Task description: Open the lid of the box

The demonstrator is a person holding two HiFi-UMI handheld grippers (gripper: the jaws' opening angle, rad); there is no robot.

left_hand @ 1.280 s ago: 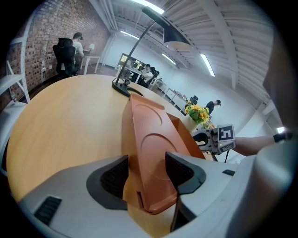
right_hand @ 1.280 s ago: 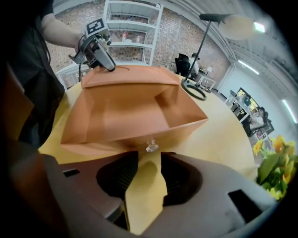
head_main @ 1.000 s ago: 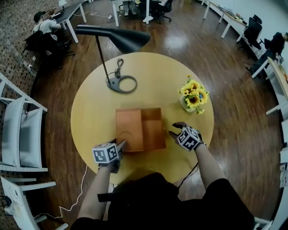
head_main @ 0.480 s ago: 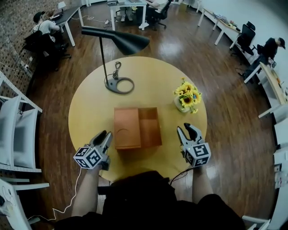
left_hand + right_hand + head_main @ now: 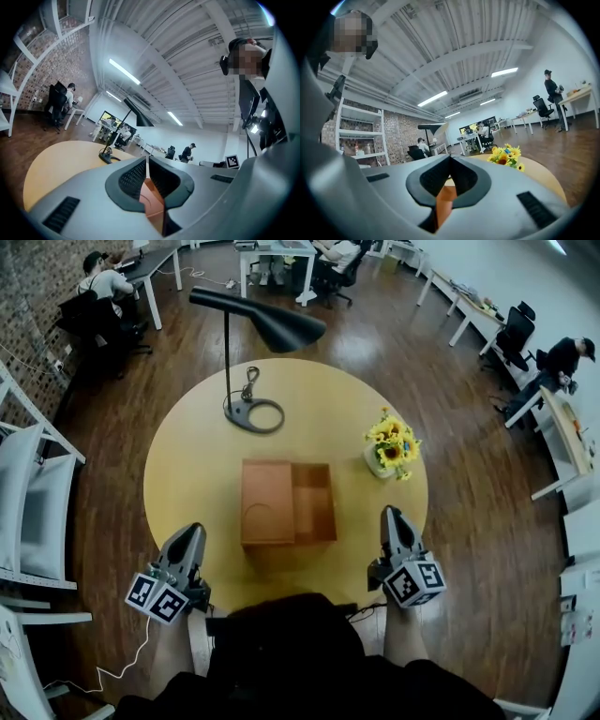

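Observation:
The orange-brown wooden box (image 5: 288,502) lies in the middle of the round table, its lid slid to the left so the right half shows an open compartment (image 5: 315,502). My left gripper (image 5: 189,542) hangs at the table's near left edge, apart from the box, jaws shut and empty. My right gripper (image 5: 391,519) sits at the near right edge, also shut with nothing in it. Through the closed jaws of the left gripper view I glimpse the box (image 5: 152,206), and in the right gripper view a strip of the box (image 5: 443,202).
A black desk lamp (image 5: 255,413) stands at the back of the yellow round table (image 5: 192,474), its cord beside the base. A pot of sunflowers (image 5: 391,448) sits at the right. White chairs (image 5: 37,512) stand to the left; desks and seated people fill the room beyond.
Both grippers drew back from the box's sides toward the near table edge and closed their jaws. The box stays in place with its lid slid left.

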